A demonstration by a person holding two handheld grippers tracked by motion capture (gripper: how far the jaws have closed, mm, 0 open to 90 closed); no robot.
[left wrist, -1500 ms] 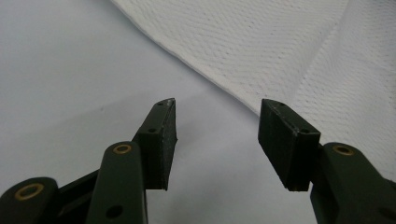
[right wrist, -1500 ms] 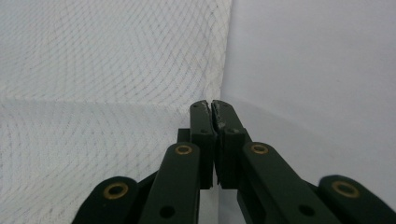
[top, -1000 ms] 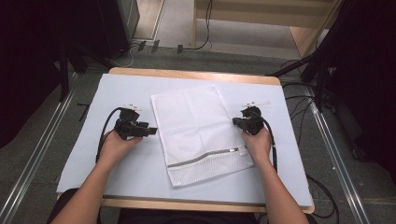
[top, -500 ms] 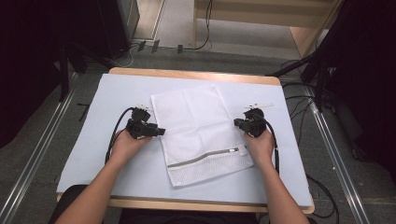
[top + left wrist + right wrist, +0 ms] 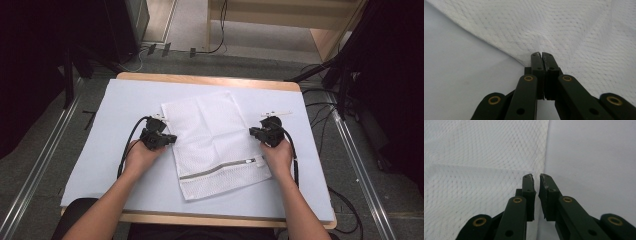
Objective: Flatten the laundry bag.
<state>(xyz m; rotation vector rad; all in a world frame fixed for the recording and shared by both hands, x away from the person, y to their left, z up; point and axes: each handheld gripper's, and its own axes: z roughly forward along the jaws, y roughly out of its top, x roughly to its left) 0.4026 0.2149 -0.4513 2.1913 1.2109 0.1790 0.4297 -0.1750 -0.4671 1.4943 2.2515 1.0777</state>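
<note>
While the white mesh laundry bag (image 5: 215,142) lies flat mid-table, a gripper waits at each long edge.

Its long axis runs away from the person, zipper (image 5: 221,168) across the near end, on the pale blue table cover (image 5: 100,150). The left gripper (image 5: 541,55) has its jaws pressed together on the bag's left edge, the cloth puckering at the tips. The right gripper (image 5: 536,178) sits just at the right edge, jaws slightly parted, holding nothing; judging by this, the edge lies straight ahead for it to pinch.

The left gripper (image 5: 541,55) hides whatever mesh bag (image 5: 564,27) edge lies between its fingers (image 5: 537,62). The bench (image 5: 125,125) near edge is partly covered by the forearms.
</note>
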